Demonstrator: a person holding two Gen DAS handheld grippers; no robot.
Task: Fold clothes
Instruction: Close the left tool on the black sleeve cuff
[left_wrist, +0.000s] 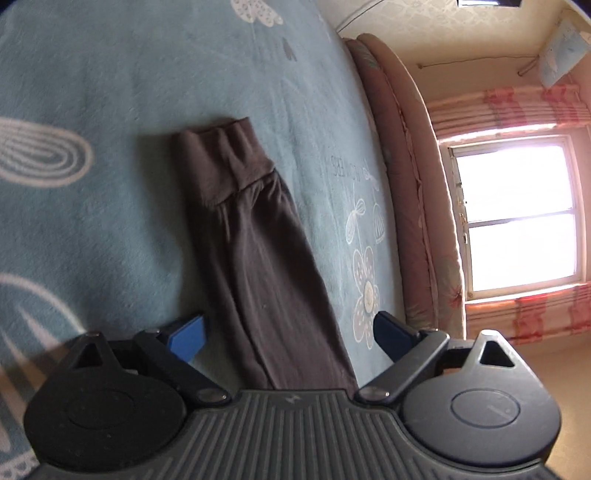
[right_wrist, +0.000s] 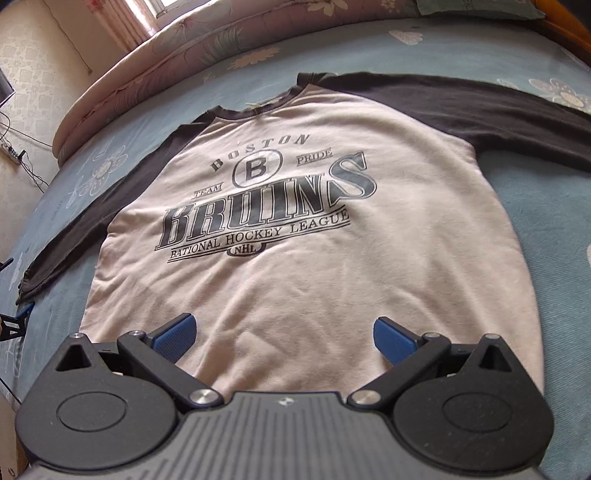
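Observation:
A white long-sleeved shirt (right_wrist: 306, 236) with dark sleeves and a black "BRUINS" print lies flat, face up, on the blue bedspread (right_wrist: 546, 221). Both sleeves are spread outward. My right gripper (right_wrist: 284, 336) is open just above the shirt's bottom hem, near its middle, holding nothing. In the left wrist view one dark sleeve (left_wrist: 255, 240) runs away from me, its ribbed cuff (left_wrist: 221, 158) at the far end. My left gripper (left_wrist: 288, 332) is open and straddles this sleeve, with a blue finger on each side. At the left edge of the right wrist view a blue fingertip (right_wrist: 26, 308) of the left gripper shows beside the sleeve's cuff.
The bedspread (left_wrist: 110, 92) has white flower patterns. A floral quilt roll (left_wrist: 402, 184) lies along the bed's far edge. Beyond it are a bright window (left_wrist: 517, 214) and pink curtains. A wooden bed frame (right_wrist: 565, 33) curves at the right; cables (right_wrist: 14, 151) hang on the left wall.

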